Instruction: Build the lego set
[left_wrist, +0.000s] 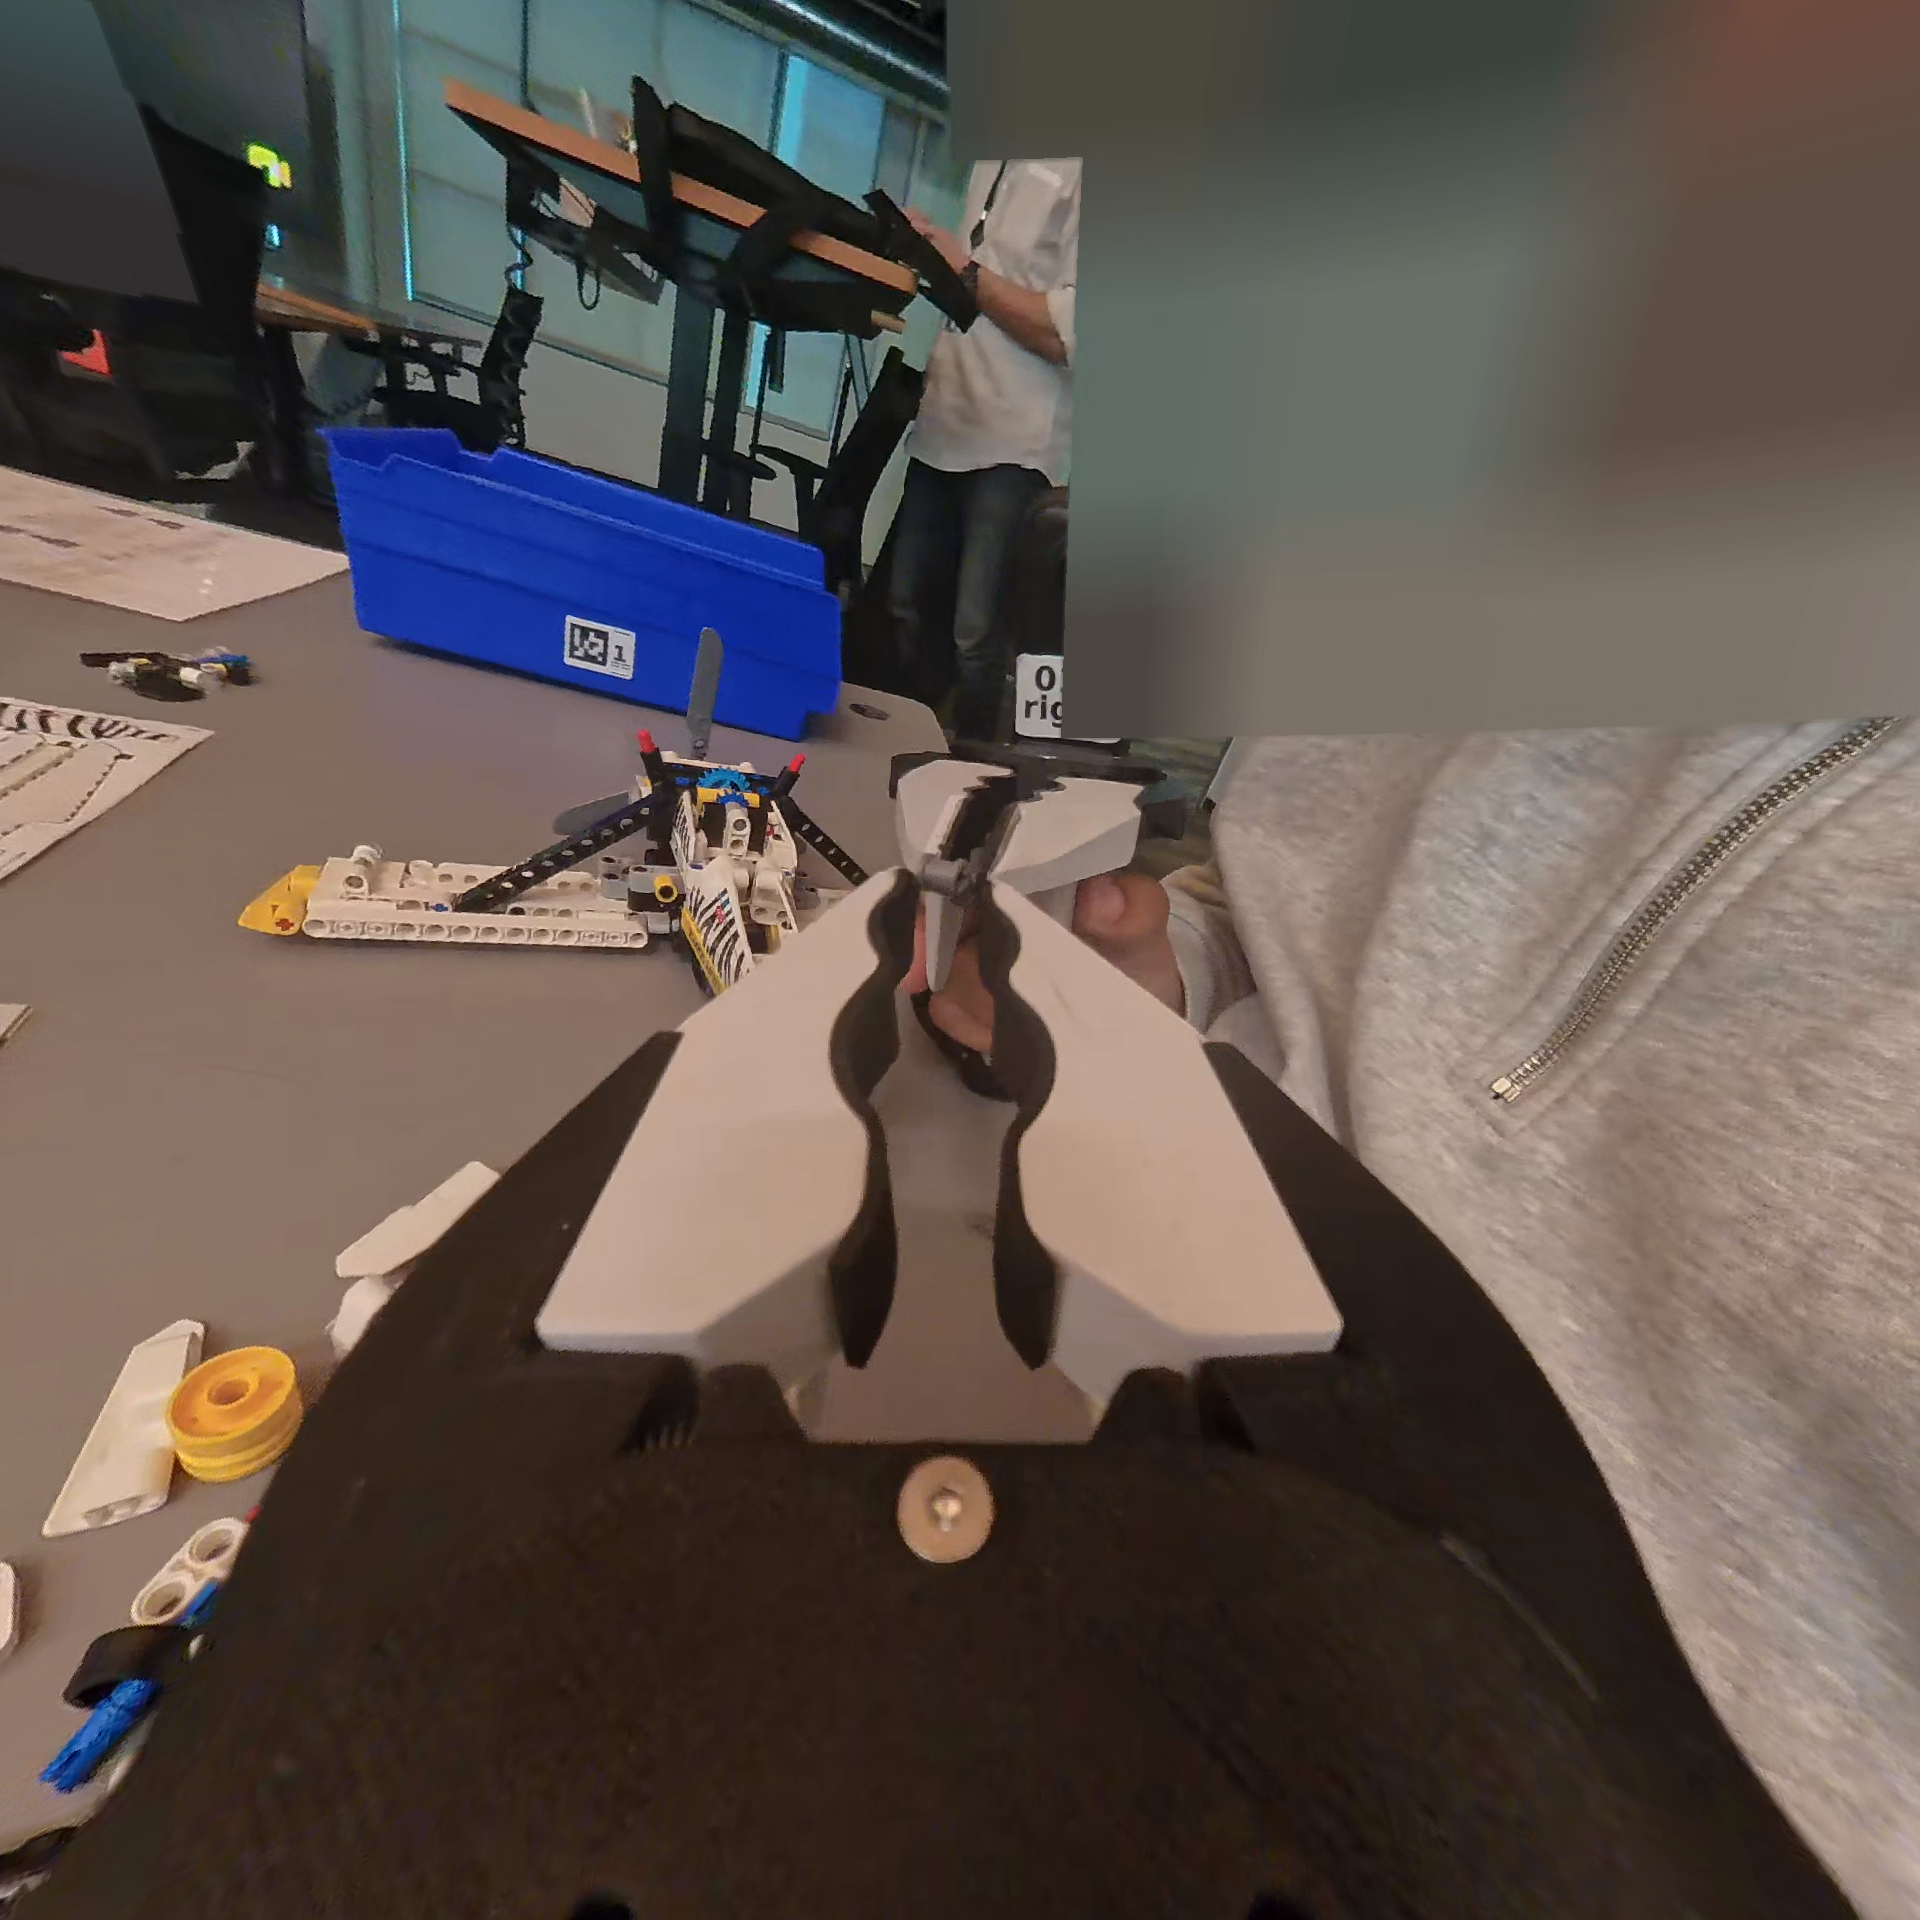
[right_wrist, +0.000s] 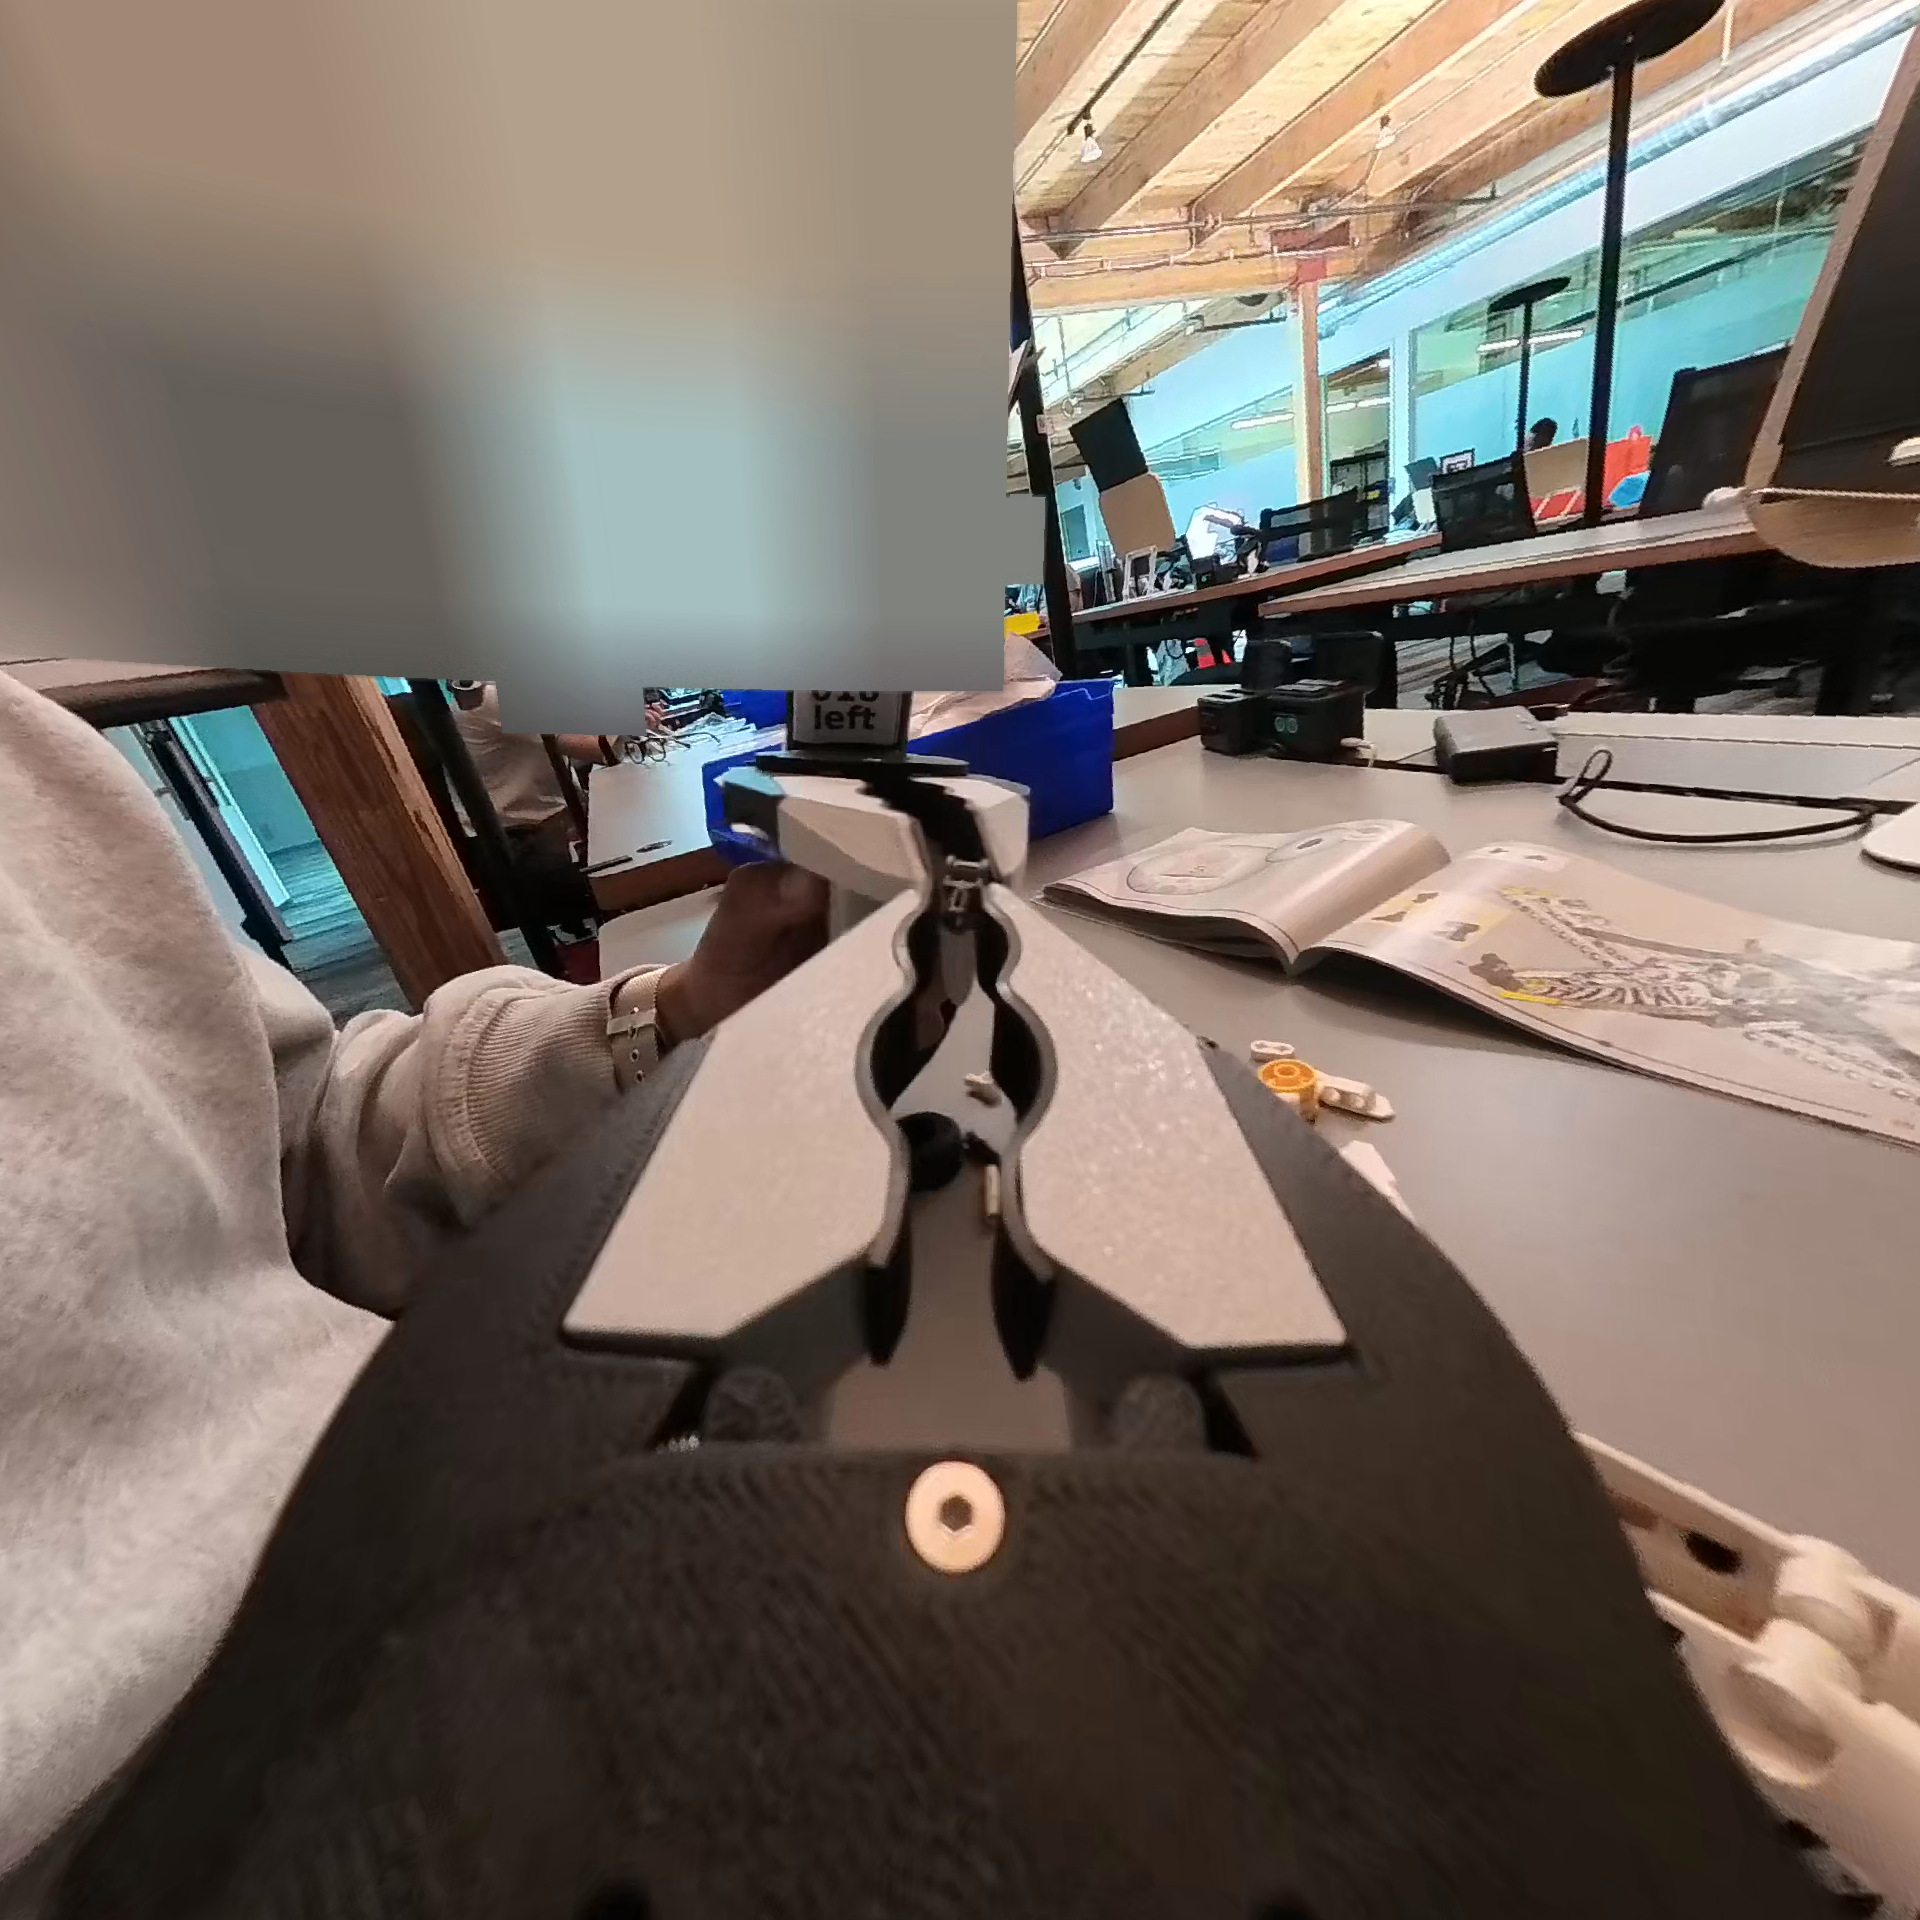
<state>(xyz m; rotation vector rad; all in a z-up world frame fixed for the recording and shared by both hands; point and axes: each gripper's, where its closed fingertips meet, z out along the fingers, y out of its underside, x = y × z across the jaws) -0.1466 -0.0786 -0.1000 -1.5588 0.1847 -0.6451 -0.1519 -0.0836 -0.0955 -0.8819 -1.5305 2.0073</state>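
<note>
The left gripper (left_wrist: 948, 894) fills the foreground of the left wrist view, its fingers (left_wrist: 769, 1122) drawn together at the tips on a small grey piece (left_wrist: 948, 878). The right gripper (left_wrist: 971, 821) meets it tip to tip, raised above the table (left_wrist: 416, 1091) in front of a grey zipped sweatshirt (left_wrist: 1558, 1143). Its own fingers (left_wrist: 1049, 831) look closed on the same small part, though from which side each one holds it is hard to tell. In the right wrist view the piece (right_wrist: 961, 888) shows as a tiny grey-and-silver connector pinched where both sets of tips come together.

The half-built model (left_wrist: 582, 883), white beams with black struts, a yellow nose and a blue gear on top, lies on the table well apart from the grippers, in front of a blue bin (left_wrist: 582, 561). Loose parts lie near the left gripper's body: a yellow wheel hub (left_wrist: 234, 1397), a white panel (left_wrist: 120, 1444) and small connectors. The instruction booklet (right_wrist: 1455, 956) lies open to the right.

The step in hand looks like joining or passing a small connector between the two grippers. To do it well, one gripper should hold firm while the other pushes straight along the pin's axis, with both sets of tips kept in line. A twist or a slack grip would likely let so small a part slip and drop to the table. Once seated, it can go over to the model.
</note>
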